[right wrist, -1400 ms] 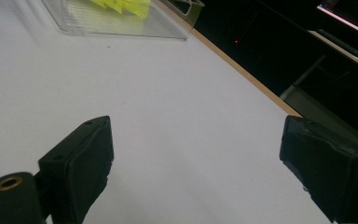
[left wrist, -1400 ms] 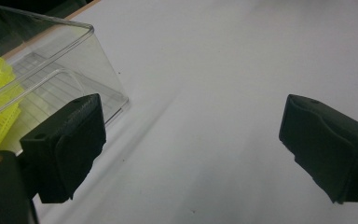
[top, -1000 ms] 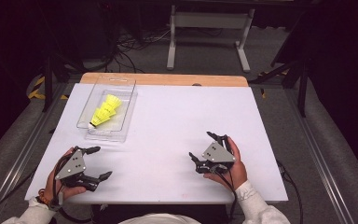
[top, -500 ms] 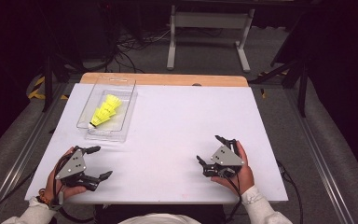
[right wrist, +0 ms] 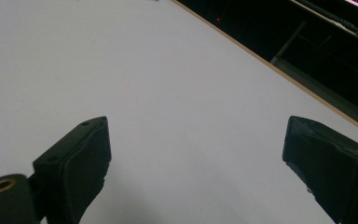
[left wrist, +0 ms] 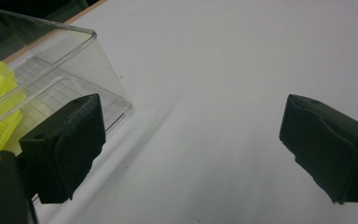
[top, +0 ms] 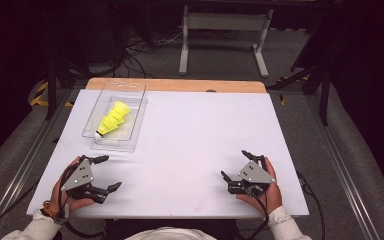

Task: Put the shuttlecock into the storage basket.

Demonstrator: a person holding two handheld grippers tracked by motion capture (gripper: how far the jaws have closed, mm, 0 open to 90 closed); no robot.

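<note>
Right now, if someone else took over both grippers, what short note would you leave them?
Left gripper: open, holding nothing, low at the near left of the table, just short of the clear box.
Right gripper: open, holding nothing, near right.
Yellow shuttlecocks lie inside the box, far left.
Done: nothing visible yet.
Left: probably reaching for the box; the left gripper is nearest.

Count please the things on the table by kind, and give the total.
Yellow shuttlecocks: 2, nested, as far as I can tell
Clear plastic box: 1
Grippers: 2, left gripper and right gripper
Total: 5
</note>
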